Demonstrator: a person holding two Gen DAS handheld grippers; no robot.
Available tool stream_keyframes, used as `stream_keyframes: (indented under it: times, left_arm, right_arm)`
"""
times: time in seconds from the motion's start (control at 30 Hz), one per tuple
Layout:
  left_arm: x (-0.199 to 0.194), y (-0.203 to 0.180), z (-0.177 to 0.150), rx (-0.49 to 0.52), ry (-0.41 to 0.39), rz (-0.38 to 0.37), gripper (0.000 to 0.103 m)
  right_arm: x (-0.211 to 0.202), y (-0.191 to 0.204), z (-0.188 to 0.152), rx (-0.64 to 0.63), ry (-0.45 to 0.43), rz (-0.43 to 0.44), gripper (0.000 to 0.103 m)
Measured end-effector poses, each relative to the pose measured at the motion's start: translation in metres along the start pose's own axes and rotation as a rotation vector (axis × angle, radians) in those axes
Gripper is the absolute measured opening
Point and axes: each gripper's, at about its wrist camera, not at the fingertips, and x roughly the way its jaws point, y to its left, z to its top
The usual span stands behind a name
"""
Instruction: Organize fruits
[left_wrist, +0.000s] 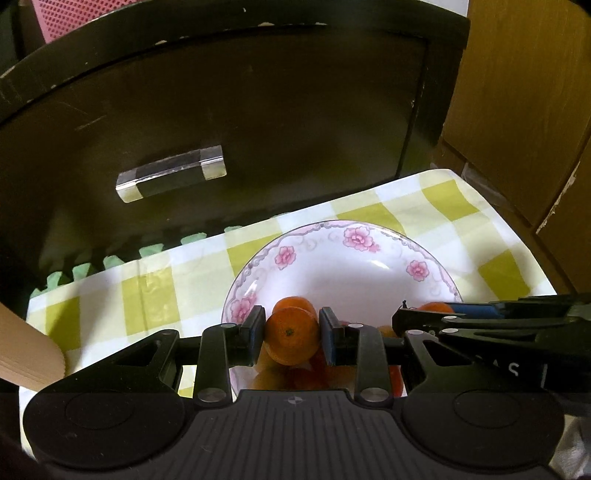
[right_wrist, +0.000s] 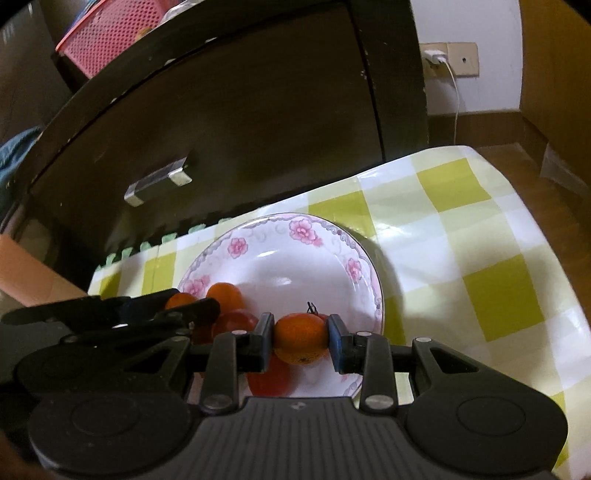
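Observation:
A white bowl with pink flowers (left_wrist: 354, 236) (right_wrist: 306, 229) stands on the green-checked cloth. My left gripper (left_wrist: 291, 336) is shut on a small orange (left_wrist: 290, 338) just above the bowl's near side. Below it lie another orange (left_wrist: 293, 303) and red fruits, partly hidden. My right gripper (right_wrist: 301, 341) is shut on a second small orange (right_wrist: 300, 338) over the bowl's right part. In the right wrist view, an orange (right_wrist: 225, 293) and red tomatoes (right_wrist: 236, 321) rest in the bowl. Each gripper shows at the side of the other's view (left_wrist: 428, 319) (right_wrist: 192, 310).
A dark cabinet with a drawer handle (left_wrist: 171, 173) (right_wrist: 159, 182) rises right behind the cloth (left_wrist: 147, 291) (right_wrist: 480, 258). Wooden panels (left_wrist: 517, 110) stand at the right, a cardboard box (right_wrist: 29, 273) at the left, a pink basket (right_wrist: 107, 33) on top of the cabinet.

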Motion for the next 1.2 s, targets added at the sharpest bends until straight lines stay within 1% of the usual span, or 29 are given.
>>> stream_keyframes:
  times: [0.17, 0.33, 0.5, 0.57, 0.63, 0.77, 0.9, 1.1, 1.2]
  left_arm:
    - [0.001, 0.0, 0.001, -0.002, 0.002, -0.005, 0.039]
    - [-0.001, 0.002, 0.003, -0.012, -0.009, -0.013, 0.044]
    - [-0.007, 0.004, 0.004, -0.016, -0.025, -0.007, 0.052]
    - [-0.011, 0.006, 0.004, -0.018, -0.034, 0.002, 0.055]
    - [-0.015, 0.008, 0.004, -0.023, -0.043, 0.006, 0.058]
    - [-0.023, 0.011, 0.002, -0.021, -0.056, 0.015, 0.066]
    - [-0.031, 0.01, -0.005, -0.01, -0.067, 0.032, 0.074]
    - [-0.042, 0.011, -0.018, -0.022, -0.068, 0.051, 0.083]
    - [-0.047, 0.009, -0.026, -0.012, -0.063, 0.076, 0.085]
  right_arm:
    - [0.001, -0.002, 0.001, 0.007, -0.003, -0.01, 0.031]
    - [-0.001, -0.003, 0.001, 0.019, -0.011, -0.011, 0.031]
    - [-0.004, -0.005, 0.001, 0.028, -0.017, -0.004, 0.032]
    - [-0.005, -0.004, 0.001, 0.029, -0.018, 0.001, 0.034]
    - [-0.007, -0.004, 0.001, 0.03, -0.026, 0.003, 0.037]
    - [-0.012, -0.003, 0.0, 0.034, -0.035, 0.005, 0.039]
    - [-0.021, 0.0, -0.003, 0.028, -0.056, -0.025, 0.04]
    - [-0.038, 0.009, -0.013, -0.024, -0.072, -0.073, 0.04]
    - [-0.046, 0.013, -0.021, -0.043, -0.076, -0.084, 0.041]
